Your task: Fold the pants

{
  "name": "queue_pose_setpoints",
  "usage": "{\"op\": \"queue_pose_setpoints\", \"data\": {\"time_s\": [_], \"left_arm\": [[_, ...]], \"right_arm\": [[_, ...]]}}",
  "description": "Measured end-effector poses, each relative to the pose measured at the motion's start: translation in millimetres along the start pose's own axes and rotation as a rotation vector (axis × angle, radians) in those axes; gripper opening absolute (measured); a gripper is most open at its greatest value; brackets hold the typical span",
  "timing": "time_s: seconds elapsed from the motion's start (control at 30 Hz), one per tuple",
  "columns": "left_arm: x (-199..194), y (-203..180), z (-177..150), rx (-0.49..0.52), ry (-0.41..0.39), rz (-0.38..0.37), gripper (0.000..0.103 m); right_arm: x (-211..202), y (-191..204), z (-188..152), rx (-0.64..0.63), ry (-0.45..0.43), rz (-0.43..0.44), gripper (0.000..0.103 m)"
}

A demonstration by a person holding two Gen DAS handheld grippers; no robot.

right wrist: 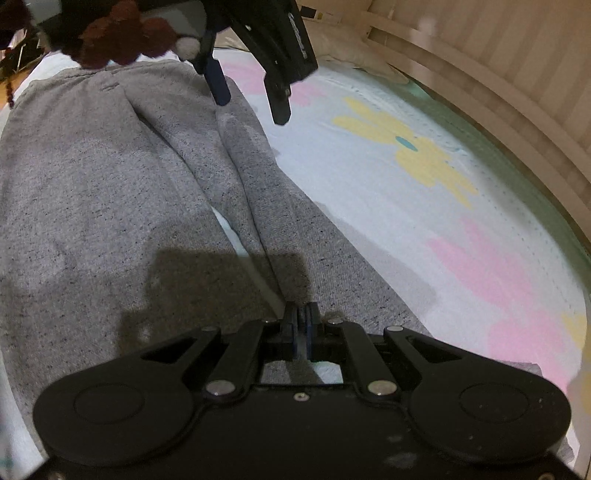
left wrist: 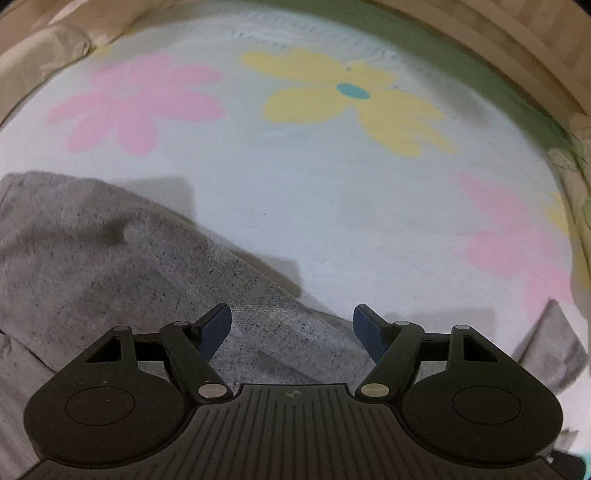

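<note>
One pair of grey sweatpants [right wrist: 110, 192] lies spread on a white bed cover [right wrist: 369, 206] printed with flowers: two pink ones and one yellow one with a teal centre show in the left wrist view. The two legs run side by side toward the right wrist camera, with a narrow strip of cover showing between them, and the waistband lies at the far end.

Two sets of tongs are in view. The left tongs [left wrist: 291, 325] are spread wide, nothing between the blue pads, and hang over the outer edge of the nearer leg; in the right wrist view they appear above the waist end of the pants, clear of the cloth. The right tongs [right wrist: 302, 325] are pressed together just over the inner edge of the right-hand leg; whether a fold of cloth is pinched between them cannot be told, as the tips sit close to the fabric in shadow.

Open cover stretches to the right of the pants as far as a green border [right wrist: 509, 162] and a pale wooden rail [right wrist: 517, 122] beyond it. A dark red knitted sleeve [right wrist: 122, 33] shows at the top left.
</note>
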State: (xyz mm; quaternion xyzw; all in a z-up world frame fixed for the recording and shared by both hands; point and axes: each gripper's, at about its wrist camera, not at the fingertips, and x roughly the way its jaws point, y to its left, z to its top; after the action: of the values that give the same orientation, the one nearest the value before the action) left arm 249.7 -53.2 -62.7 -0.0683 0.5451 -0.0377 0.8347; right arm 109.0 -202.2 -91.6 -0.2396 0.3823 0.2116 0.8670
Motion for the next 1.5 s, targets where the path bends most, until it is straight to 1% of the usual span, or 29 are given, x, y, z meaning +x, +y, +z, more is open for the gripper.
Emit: {"op": "queue_pose_setpoints", "data": {"time_s": [0.17,0.27,0.3,0.33,0.37,0.4,0.43,0.47,0.53,0.6,0.7,0.73,0.77,0.9,1.0,1.07,1.1,1.13,1.17,1.2,1.23,1.27,1.3,1.33,1.4,1.47,1.5], "left_arm": [[22,-9,1,0.013,0.054,0.062,0.071],[40,-7,3,-0.032,0.116,0.056,0.071],[46,-5,4,-0.053,0.141,0.043,0.062],[50,-1,4,-0.08,0.148,0.014,0.047],[53,4,4,-0.118,0.144,-0.025,0.015],[53,11,2,-0.174,0.134,-0.06,0.011],[48,14,-2,-0.207,0.109,-0.086,0.01],[42,16,-5,-0.209,0.068,-0.108,0.007],[26,14,-15,-0.152,-0.007,-0.106,0.006],[10,12,-28,-0.107,-0.059,-0.106,0.006],[-12,12,-51,-0.078,-0.104,-0.116,0.006],[-17,10,-51,-0.076,-0.113,-0.123,0.006],[-23,12,-58,-0.073,-0.123,-0.128,0.006],[-37,19,-97,-0.068,-0.16,-0.132,0.006],[-33,23,-123,-0.077,-0.157,-0.121,0.006],[-37,21,-124,-0.073,-0.132,-0.114,0.006],[-40,20,-125,-0.071,-0.121,-0.111,0.006],[-37,20,-125,-0.071,-0.113,-0.109,0.006],[-39,18,-125,-0.071,-0.111,-0.109,0.006],[-38,17,-123,-0.071,-0.115,-0.108,0.006],[-38,16,-120,-0.069,-0.122,-0.108,0.006],[-37,14,-117,-0.066,-0.13,-0.107,0.006],[-36,13,-116,-0.065,-0.134,-0.107,0.006],[-38,18,-124,-0.065,-0.137,-0.107,0.006],[-36,18,-122,-0.066,-0.139,-0.108,0.006],[-34,21,-124,-0.07,-0.135,-0.109,0.006],[-34,24,-127,-0.073,-0.133,-0.111,0.006]], "right_arm": [[-4,5,-10,-0.029,-0.006,-0.011,0.006],[-7,7,-11,-0.033,-0.01,-0.015,0.006],[-8,7,-11,-0.032,-0.013,-0.017,0.006],[-8,8,-11,-0.032,-0.016,-0.02,0.006],[-9,8,-11,-0.029,-0.02,-0.024,0.006],[-11,9,-10,-0.025,-0.025,-0.028,0.006],[-12,9,-10,-0.02,-0.031,-0.032,0.006],[-14,9,-10,-0.014,-0.036,-0.035,0.006],[-19,8,-11,0.001,-0.051,-0.039,0.006],[-25,7,-12,0.019,-0.065,-0.044,0.006],[-35,4,-14,0.06,-0.076,-0.043,0.006],[-38,3,-15,0.073,-0.08,-0.039,0.006],[-42,3,-16,0.087,-0.081,-0.034,0.006],[-57,2,-20,0.1,-0.074,-0.007,0.006],[-60,1,-24,0.115,-0.054,0.031,0.007],[-67,-4,-26,0.155,-0.041,0.055,0.008],[-71,-11,-27,0.207,-0.041,0.069,0.008],[-74,-19,-27,0.26,-0.045,0.076,0.013],[-77,-30,-27,0.331,-0.051,0.071,0.02],[-78,-40,-27,0.392,-0.053,0.051,0.024],[-78,-54,-26,0.465,-0.052,0.012,0.036],[-75,-67,-25,0.533,-0.045,-0.031,0.044],[-69,-80,-23,0.588,-0.031,-0.079,0.045],[-61,-91,-21,0.622,-0.008,-0.124,0.047],[-34,-114,-16,0.69,0.065,-0.215,0.05],[-7,-133,-16,0.777,0.131,-0.258,0.055],[9,-142,-15,0.819,0.169,-0.282,0.055]]}}
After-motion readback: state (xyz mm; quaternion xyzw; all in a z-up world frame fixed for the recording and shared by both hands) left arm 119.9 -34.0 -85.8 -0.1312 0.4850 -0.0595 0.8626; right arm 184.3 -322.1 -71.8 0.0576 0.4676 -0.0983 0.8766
